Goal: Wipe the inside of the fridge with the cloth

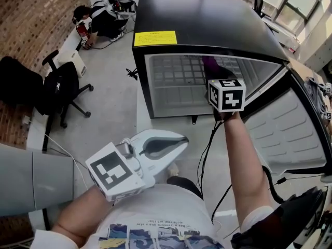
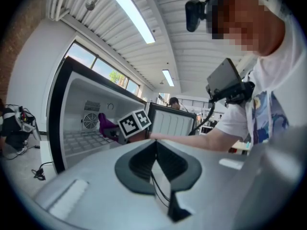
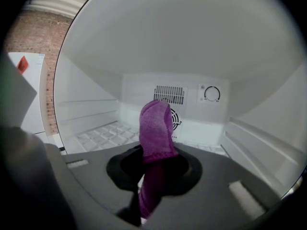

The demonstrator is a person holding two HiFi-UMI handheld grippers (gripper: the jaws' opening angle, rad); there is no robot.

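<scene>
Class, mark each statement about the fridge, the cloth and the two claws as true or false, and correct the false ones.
1. The right claw is shut on the purple cloth. True.
2. The left claw holds a sponge. False: it is shut and empty.
3. The fridge has its door closed. False: the door stands open.
4. The purple cloth is inside the fridge. True.
</scene>
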